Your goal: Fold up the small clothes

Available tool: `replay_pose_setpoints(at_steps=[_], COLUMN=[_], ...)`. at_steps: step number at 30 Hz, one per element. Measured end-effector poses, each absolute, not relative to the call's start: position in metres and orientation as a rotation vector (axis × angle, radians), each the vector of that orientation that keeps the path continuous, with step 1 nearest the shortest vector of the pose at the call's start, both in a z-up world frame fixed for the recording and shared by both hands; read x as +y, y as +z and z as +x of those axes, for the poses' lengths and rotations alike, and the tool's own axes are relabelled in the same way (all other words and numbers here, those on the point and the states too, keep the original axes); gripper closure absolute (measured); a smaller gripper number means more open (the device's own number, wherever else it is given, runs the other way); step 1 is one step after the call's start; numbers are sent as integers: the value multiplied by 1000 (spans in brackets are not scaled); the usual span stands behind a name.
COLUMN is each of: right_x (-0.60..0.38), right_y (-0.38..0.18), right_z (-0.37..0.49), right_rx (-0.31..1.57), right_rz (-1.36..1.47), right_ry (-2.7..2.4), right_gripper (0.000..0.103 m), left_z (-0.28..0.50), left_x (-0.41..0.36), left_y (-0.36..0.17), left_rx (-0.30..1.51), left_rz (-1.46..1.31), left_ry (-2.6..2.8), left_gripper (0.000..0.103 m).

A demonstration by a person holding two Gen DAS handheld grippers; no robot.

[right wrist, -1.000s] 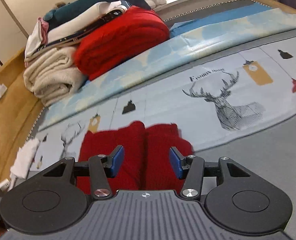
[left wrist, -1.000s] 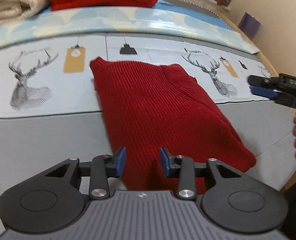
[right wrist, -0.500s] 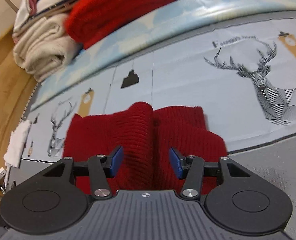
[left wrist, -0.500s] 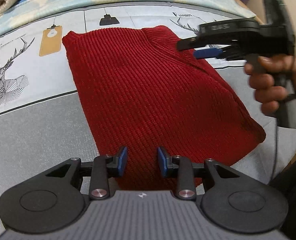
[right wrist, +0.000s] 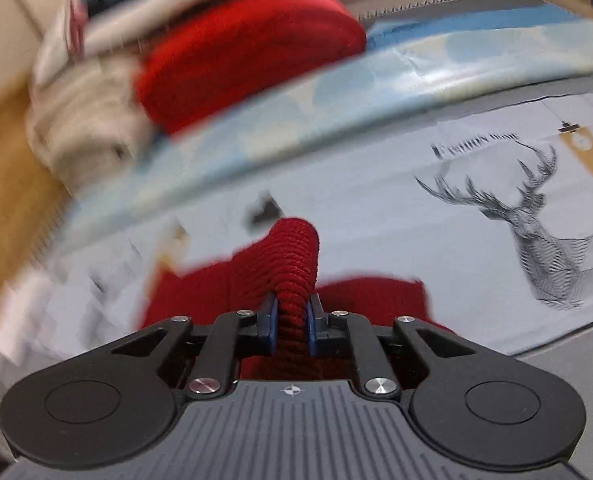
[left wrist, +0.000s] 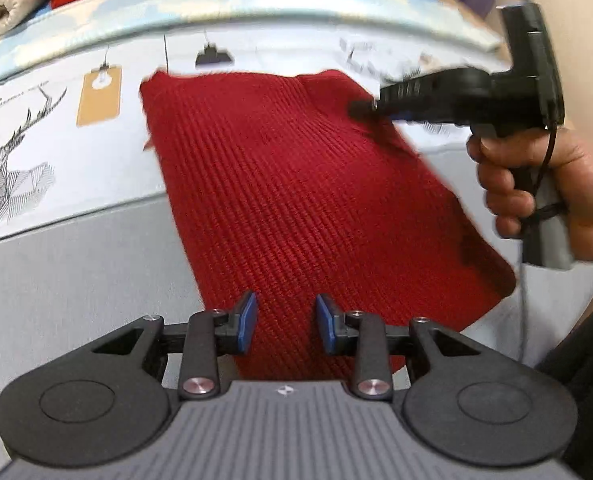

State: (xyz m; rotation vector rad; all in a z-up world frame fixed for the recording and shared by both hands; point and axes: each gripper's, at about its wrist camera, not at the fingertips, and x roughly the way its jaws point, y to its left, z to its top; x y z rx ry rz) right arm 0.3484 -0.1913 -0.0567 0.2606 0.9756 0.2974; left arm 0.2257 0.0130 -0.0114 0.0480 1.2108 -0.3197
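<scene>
A red knitted garment lies folded lengthwise on the bed. My left gripper is open and empty, hovering over its near end. My right gripper is shut on a raised fold of the red garment at its far right corner. In the left wrist view the right gripper pinches that corner, held by a hand.
The sheet has a deer print. A light blue mat lies behind it. A stack of folded clothes, red on cream, sits at the back left. A wooden floor lies beyond the bed's left edge.
My right gripper has closed on the garment's far corner and lifted a fold of it. My left gripper stays open over the near end.
</scene>
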Motion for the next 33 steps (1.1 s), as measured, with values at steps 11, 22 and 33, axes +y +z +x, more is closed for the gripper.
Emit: replay_pose_setpoints(at_steps=[11, 22, 33], right_x=[-222, -210, -251], right_y=[6, -27, 46], right_z=[296, 247, 180], right_rx=[889, 1044, 707], right_rz=[220, -179, 27], right_ry=[439, 481, 263], right_gripper=[63, 51, 21], left_z=[222, 222, 169], left_x=[29, 6, -8], left_y=[2, -23, 43], left_rx=[1145, 1226, 851], left_rz=[-6, 121, 157], left_ry=[-293, -204, -150], left_gripper=[62, 52, 3])
